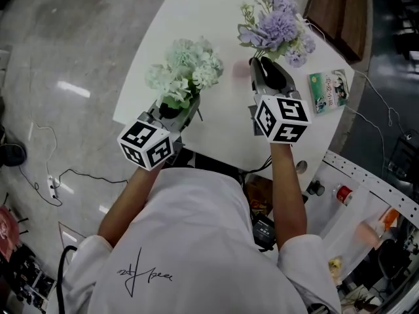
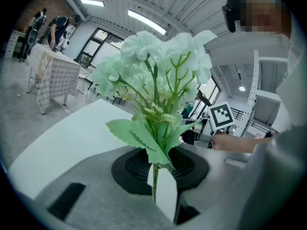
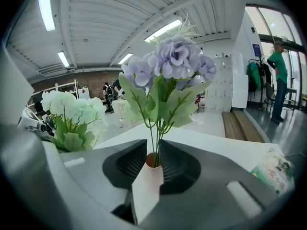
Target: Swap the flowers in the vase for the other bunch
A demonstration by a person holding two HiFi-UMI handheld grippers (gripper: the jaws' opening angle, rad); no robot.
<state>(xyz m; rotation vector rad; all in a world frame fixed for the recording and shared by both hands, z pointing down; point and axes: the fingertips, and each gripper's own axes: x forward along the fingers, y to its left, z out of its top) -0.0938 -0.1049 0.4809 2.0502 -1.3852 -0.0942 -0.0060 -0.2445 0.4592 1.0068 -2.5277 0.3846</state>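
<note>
My left gripper (image 1: 173, 108) is shut on the stem of a pale green and white flower bunch (image 1: 186, 70), which stands upright over the near left of the white table (image 1: 196, 18). The left gripper view shows the thin stem (image 2: 154, 178) pinched between the jaws. Further right, my right gripper (image 1: 263, 67) is shut on a small pale pink vase (image 3: 149, 174). A purple flower bunch (image 1: 276, 28) stands in that vase, its stems (image 3: 156, 145) running down into the vase mouth. The two bunches are side by side and apart.
A green printed packet (image 1: 328, 90) lies on the table's right edge. A perforated white rack (image 1: 366, 188) with small items stands at the lower right, and a wooden bench (image 1: 340, 8) at the upper right. Cables (image 1: 52, 182) lie on the floor at the left.
</note>
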